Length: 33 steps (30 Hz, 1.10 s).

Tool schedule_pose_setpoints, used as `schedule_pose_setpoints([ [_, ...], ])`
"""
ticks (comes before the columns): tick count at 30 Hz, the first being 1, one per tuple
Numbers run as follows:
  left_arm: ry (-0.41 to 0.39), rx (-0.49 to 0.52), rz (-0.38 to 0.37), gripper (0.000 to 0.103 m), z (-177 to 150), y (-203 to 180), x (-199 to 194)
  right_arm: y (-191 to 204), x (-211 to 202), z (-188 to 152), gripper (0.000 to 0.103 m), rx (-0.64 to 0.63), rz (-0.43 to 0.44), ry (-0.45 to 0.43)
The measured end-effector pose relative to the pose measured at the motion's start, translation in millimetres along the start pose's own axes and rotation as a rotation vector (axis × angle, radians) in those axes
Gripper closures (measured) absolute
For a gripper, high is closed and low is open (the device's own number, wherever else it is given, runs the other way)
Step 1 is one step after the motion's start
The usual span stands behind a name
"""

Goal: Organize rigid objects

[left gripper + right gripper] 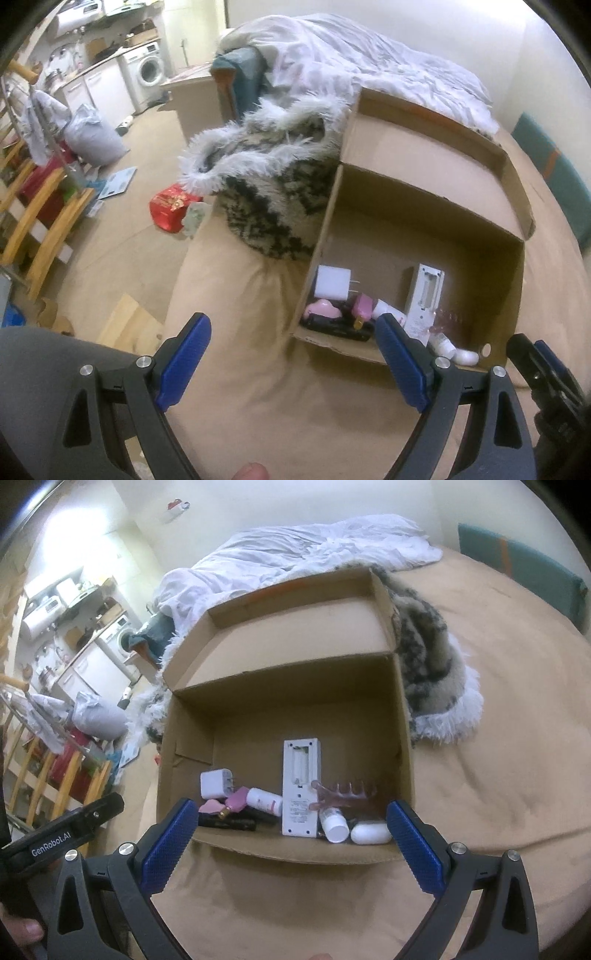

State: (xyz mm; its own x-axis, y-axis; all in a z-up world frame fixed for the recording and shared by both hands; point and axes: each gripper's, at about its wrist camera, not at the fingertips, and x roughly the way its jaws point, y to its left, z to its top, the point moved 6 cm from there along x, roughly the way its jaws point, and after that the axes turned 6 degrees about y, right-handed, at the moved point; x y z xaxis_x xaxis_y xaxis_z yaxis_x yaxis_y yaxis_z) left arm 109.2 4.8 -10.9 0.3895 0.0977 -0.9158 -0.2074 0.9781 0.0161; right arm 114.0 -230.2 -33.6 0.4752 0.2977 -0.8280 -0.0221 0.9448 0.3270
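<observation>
Lying along the near wall of an open cardboard box on the bed are a white charger plug, a white battery device with its cover off, a pink clear hair claw, small white bottles and a white case. Both the left hand-held gripper and right hand-held gripper are hovering wide open, holding nothing.

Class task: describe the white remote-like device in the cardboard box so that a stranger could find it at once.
Find the open cardboard box on the tan bed. Among the small items along its near wall, the white remote lies lengthwise. Unlike its neighbours, it is long, flat and rectangular, with an uncovered battery bay.
</observation>
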Motion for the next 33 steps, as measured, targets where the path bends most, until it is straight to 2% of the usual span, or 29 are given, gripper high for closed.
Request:
schedule_pose_setpoints([
  [11,-0.017,0.012,0.025,0.014,1.3,1.3,-7.4,-2.5,-4.0,0.9,0.000,0.032,0.054,0.005],
  [23,-0.032,0.059,0.043,0.014,-2.3,-2.5,-8.7,1.8,-9.5,-0.9,0.000,0.006,0.069,-0.006],
  [33,-0.022,0.056,0.044,0.014,-4.2,-1.7,-4.6,3.8,-8.7,-0.7,0.000,0.003,0.065,0.003],
])
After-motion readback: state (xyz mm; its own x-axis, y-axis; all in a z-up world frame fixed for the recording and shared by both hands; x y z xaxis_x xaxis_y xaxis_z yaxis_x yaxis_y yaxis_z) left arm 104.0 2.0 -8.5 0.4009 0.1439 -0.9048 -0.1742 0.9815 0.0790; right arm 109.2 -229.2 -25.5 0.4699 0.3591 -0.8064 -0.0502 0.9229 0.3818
